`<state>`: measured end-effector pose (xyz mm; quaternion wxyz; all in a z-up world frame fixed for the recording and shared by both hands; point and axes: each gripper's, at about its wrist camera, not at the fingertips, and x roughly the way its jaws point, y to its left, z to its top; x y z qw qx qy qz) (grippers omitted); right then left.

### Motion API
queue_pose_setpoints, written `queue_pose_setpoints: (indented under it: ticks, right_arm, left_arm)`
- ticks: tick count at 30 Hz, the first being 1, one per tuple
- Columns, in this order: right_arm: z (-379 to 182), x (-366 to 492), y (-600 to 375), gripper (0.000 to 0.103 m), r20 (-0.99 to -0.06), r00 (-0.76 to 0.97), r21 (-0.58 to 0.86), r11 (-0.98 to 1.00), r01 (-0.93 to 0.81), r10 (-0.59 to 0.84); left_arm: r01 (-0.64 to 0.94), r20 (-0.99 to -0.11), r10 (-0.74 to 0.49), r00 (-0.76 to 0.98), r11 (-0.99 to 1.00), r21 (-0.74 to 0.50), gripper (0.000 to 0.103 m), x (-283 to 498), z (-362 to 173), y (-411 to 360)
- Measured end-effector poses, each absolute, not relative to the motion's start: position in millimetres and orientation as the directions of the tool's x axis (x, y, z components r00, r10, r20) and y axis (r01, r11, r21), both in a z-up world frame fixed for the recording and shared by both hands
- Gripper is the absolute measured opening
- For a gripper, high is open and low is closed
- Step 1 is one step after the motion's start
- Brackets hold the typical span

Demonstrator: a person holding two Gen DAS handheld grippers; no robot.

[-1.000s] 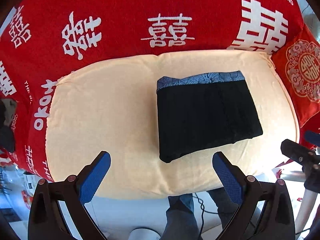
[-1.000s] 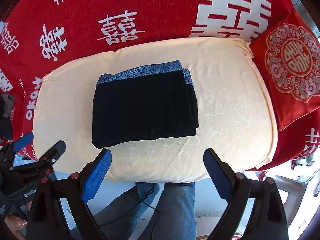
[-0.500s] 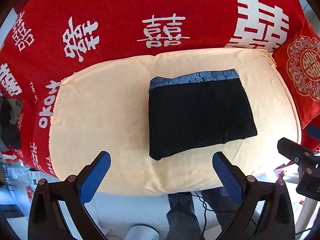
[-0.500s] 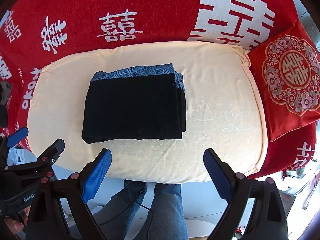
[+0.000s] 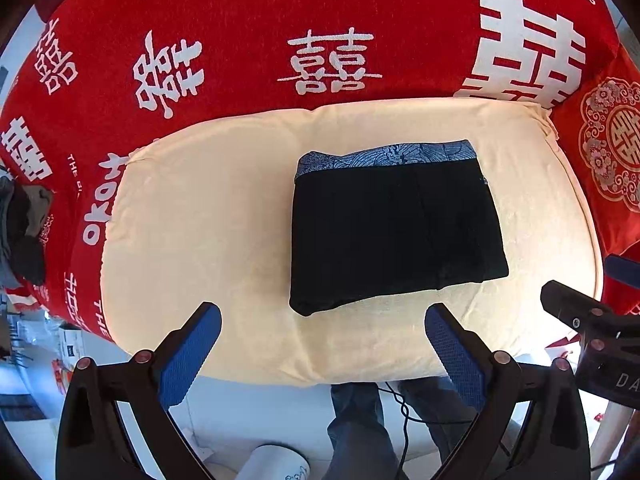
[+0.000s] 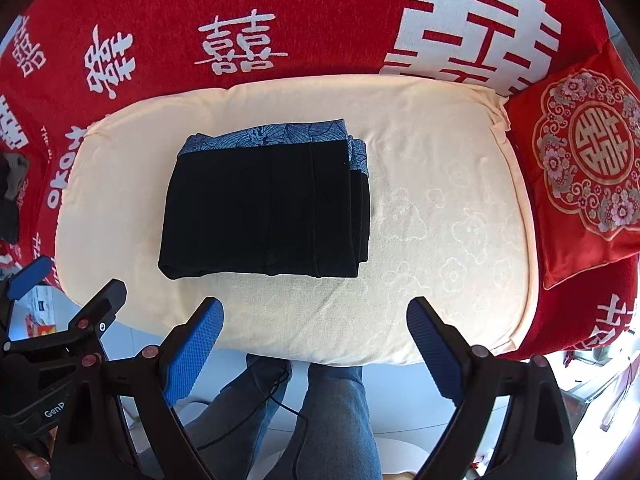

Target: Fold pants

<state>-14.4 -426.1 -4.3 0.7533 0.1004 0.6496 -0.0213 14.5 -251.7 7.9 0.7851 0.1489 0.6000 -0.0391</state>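
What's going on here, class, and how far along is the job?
A person holds a gripper in each hand above a cream cushion on a red sofa cover. The black pants lie on the cushion, folded into a neat rectangle with the blue patterned waistband at the far edge. The left gripper and right gripper are both open, empty and clear of the cloth. The folding looks finished.

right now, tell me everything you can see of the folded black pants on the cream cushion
The folded black pants lie flat as a compact rectangle, a blue patterned waistband along the far edge. The fabric looks soft and dark, with faint vertical creases. Stacked layers show at the right edge. They rest on the cream cushion only; both open grippers are clear of them.
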Motion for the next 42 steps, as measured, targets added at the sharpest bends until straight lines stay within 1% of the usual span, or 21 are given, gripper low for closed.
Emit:
queue_pose_setpoints:
  ticks: [33,42]
  right_arm:
    - [-9.4,-10.8,-422.5,0.095,-0.985,0.140,0.121,0.981,0.150,0.101]
    - [-9.6,-11.3,-421.9,0.095,-0.985,0.140,0.122,0.981,0.151,0.101]
  left_arm:
    - [0.218,-0.956,0.113,0.273,0.960,0.175,0.102,16.5,5.4,-249.9]
    - [0.197,-0.961,0.093,0.262,0.969,0.148,0.102,15.0,2.7,-249.2]
